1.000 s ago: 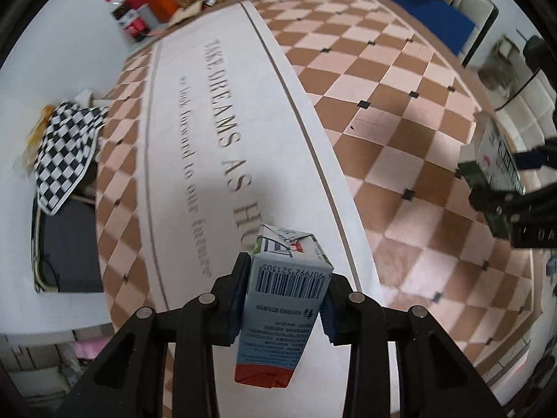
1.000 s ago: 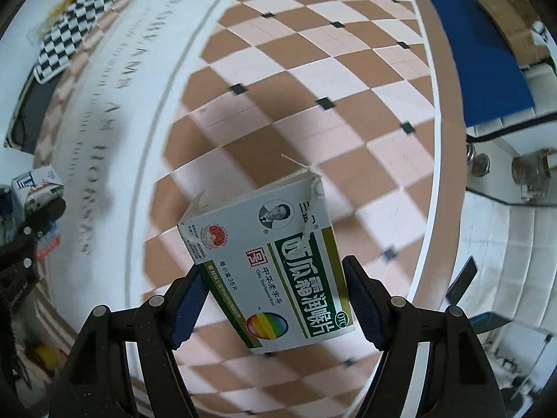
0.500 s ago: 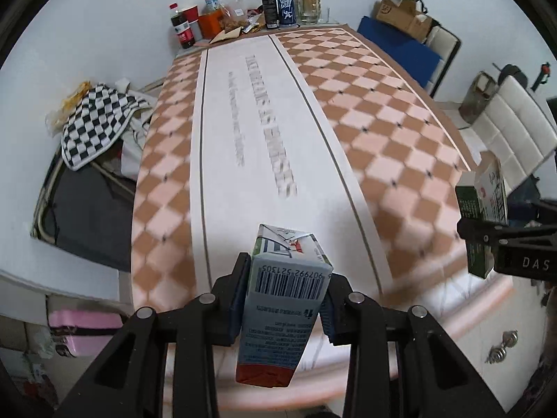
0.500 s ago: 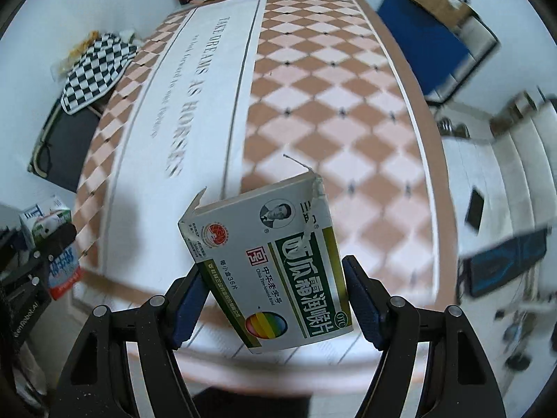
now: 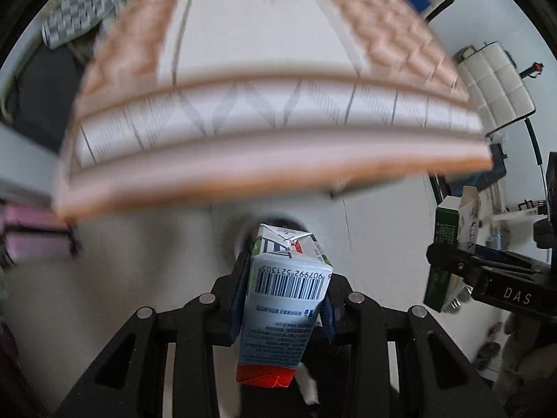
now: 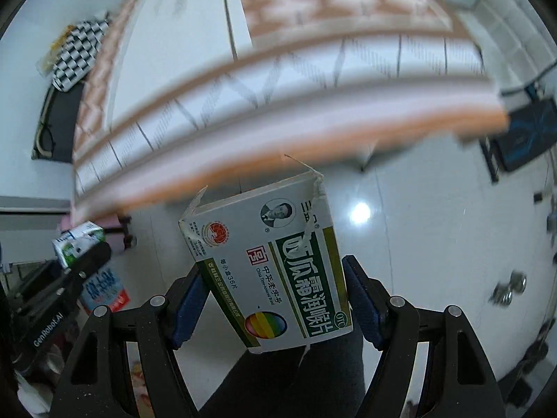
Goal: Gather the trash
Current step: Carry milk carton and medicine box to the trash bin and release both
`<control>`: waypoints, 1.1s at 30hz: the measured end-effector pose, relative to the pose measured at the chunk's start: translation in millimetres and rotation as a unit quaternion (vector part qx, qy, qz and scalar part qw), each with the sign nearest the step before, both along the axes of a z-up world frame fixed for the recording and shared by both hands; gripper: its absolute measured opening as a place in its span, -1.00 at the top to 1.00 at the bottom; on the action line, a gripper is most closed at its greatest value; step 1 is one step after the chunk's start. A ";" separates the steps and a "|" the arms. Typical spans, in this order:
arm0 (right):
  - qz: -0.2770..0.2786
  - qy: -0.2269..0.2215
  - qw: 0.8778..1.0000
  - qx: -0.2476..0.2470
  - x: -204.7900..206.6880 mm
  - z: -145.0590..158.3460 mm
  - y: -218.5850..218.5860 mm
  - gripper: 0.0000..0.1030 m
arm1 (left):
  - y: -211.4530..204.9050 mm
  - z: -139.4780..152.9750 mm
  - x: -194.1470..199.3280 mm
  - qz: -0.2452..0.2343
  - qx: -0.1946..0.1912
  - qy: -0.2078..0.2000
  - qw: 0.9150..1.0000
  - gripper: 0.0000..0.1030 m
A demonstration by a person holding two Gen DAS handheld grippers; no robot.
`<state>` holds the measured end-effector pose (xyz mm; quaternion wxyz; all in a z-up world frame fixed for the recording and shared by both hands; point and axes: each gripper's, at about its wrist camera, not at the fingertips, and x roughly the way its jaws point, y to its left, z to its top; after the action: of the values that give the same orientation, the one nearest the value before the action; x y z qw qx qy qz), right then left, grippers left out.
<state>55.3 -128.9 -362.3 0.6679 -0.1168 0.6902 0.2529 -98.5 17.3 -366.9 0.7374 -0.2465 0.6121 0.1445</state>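
My left gripper (image 5: 283,299) is shut on a small drink carton (image 5: 283,310) with a barcode and a red base, held over the white floor below the table's front edge. My right gripper (image 6: 275,289) is shut on a torn white and green medicine box (image 6: 271,271), also off the table. The box and right gripper show at the right of the left wrist view (image 5: 449,254). The carton and left gripper show at the left of the right wrist view (image 6: 80,244).
The table (image 5: 271,146) with its checked cloth fills the blurred upper part of both views. A dark round shape (image 5: 278,221) lies on the floor behind the carton, mostly hidden. A checked cloth (image 6: 75,54) lies far left; white chairs (image 5: 494,83) stand at the right.
Both grippers have pulled back off the table and tilted down toward the floor, each still holding its item. The table has slid up and away in both views.
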 end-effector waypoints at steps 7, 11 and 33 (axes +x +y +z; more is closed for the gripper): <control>-0.015 0.074 0.997 -0.029 -30.2 -130.7 -33.9 -0.47 | -1.3 -148.6 -2.4 0.058 -0.131 0.047 0.989 0.37; -0.029 0.099 0.994 -0.037 -32.2 -216.6 -41.3 -0.47 | 7.8 -228.6 12.8 0.084 -0.164 0.063 0.981 0.34; 0.008 0.068 0.997 -0.041 -38.3 -288.6 -34.4 -1.00 | 6.2 -223.1 -29.7 0.098 -0.013 0.099 0.990 -0.80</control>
<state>17.0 -163.3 -650.9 0.6124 -0.1316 0.7426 0.2370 -128.2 23.6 -590.0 0.6522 -0.2997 0.6565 0.2318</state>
